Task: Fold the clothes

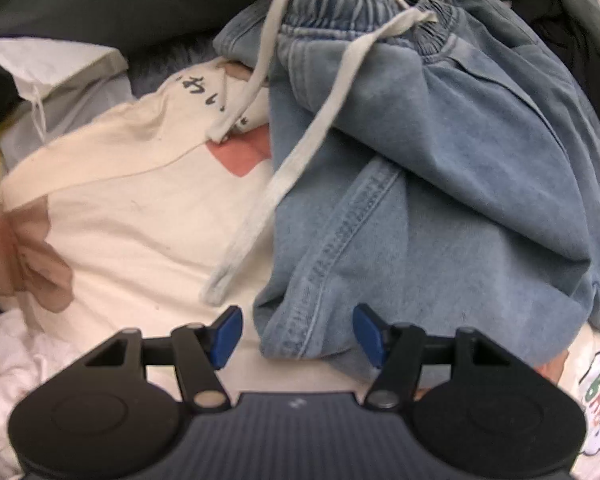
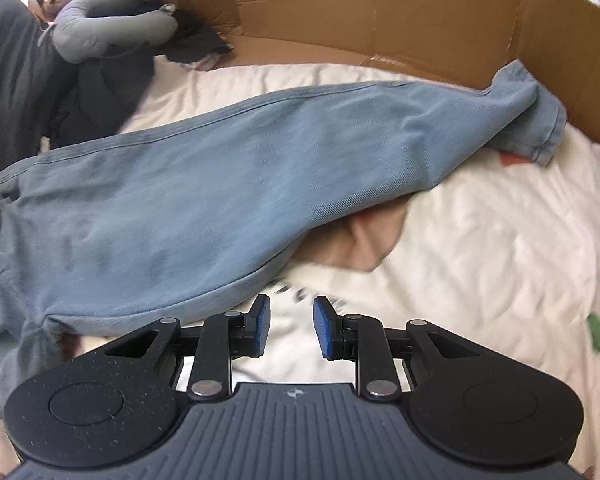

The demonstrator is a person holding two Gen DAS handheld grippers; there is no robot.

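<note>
**anon1:** Left gripper (image 1: 298, 334) sits at the bottom of its frame, blue pads spread wide, and the hem of the jeans (image 1: 420, 200) lies in the gap between them. Can't see the pads pressing on it. Waistband with the white drawstring (image 1: 300, 148) is up top, draped over a cream shirt (image 1: 120, 208) on the left.

**anon2:** Right gripper (image 2: 290, 328) is low centre in its own view, jaws narrow with nothing in them, just white sheet (image 2: 480, 260) underneath. The jeans (image 2: 220, 184) stretch from lower left to the upper right, with the leg end near the cardboard wall (image 2: 380, 12). Grey neck pillow (image 2: 112, 28) upper left. Bit blurry overall.
</note>
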